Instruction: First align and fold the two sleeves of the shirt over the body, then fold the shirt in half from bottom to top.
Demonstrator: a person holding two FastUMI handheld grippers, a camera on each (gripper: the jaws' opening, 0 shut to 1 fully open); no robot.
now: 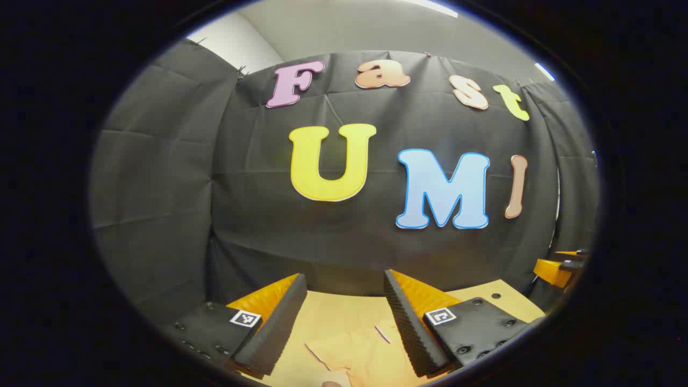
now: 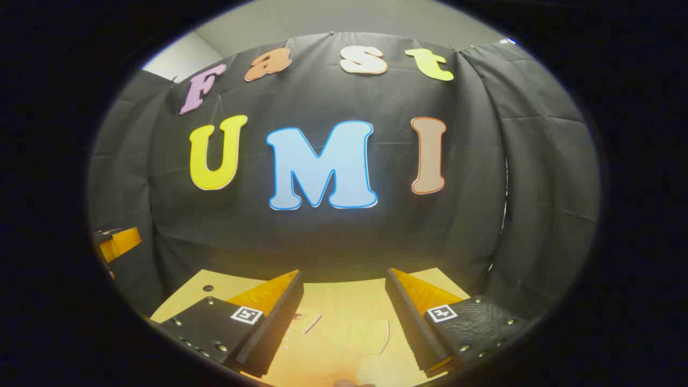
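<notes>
Both tools are held up high and level, aimed at the booth's far wall. The left hand-held gripper is seen with its fingers spread wide and nothing between them; the right hand-held gripper is likewise parted and empty. Low down between the fingers, the shirt is glimpsed lying flat on the surface, pale and close in tone to the surface, with edges and a thin seam line visible. In the right gripper view the same shirt is seen below, a curved edge showing. Which part is sleeve cannot be told from here. The cloth is judged light, soft and limp, likely to sag and slide when lifted. A sleeve cuff or edge would best be pinched, low against the surface. No fold is judged begun yet.
</notes>
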